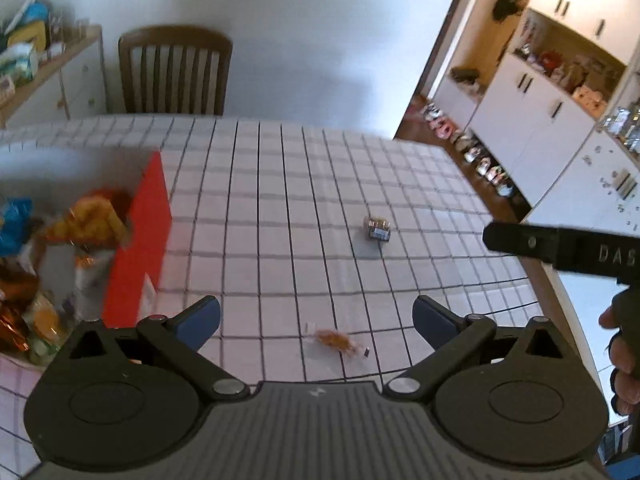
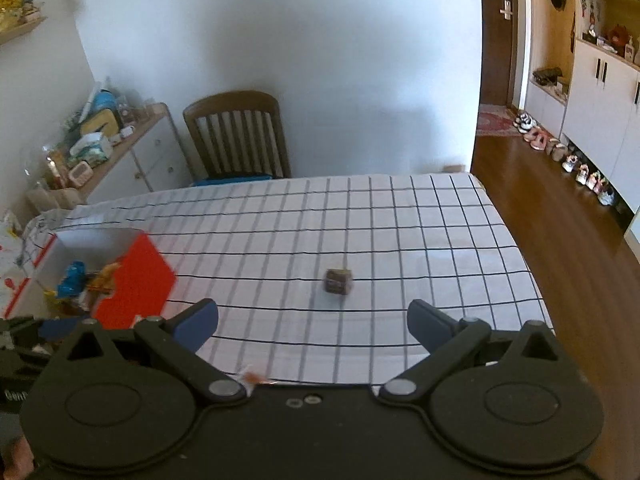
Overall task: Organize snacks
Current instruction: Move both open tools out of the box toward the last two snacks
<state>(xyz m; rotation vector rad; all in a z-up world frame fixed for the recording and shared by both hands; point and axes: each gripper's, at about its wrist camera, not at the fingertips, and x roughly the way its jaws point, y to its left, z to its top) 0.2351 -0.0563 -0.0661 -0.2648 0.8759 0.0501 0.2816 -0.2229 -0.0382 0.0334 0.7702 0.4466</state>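
The table (image 2: 400,240) has a white cloth with dark grid lines. Its far edge runs below the one chair (image 2: 238,136), and its right edge drops to the wooden floor (image 2: 560,208). The middle and the right part of the cloth are bare, so there is much open room there.

At the left stands one red box (image 1: 140,240), open at the top, with several snack packs inside; they are blurred and I cannot count them. Two snacks lie loose on the cloth. One small dark pack (image 1: 377,229) lies near the middle, well apart from the box and from the edges. One orange wrapped candy (image 1: 334,339) lies near the front edge, just in front of the left gripper (image 1: 316,314).

The left gripper has its jaws spread wide, with nothing between the blue pads (image 1: 200,320). The right gripper (image 2: 313,320) also has wide jaws and holds nothing; the dark pack lies beyond its fingertips. In the left view, the right gripper shows at the right border with a hand (image 1: 622,360) on it.
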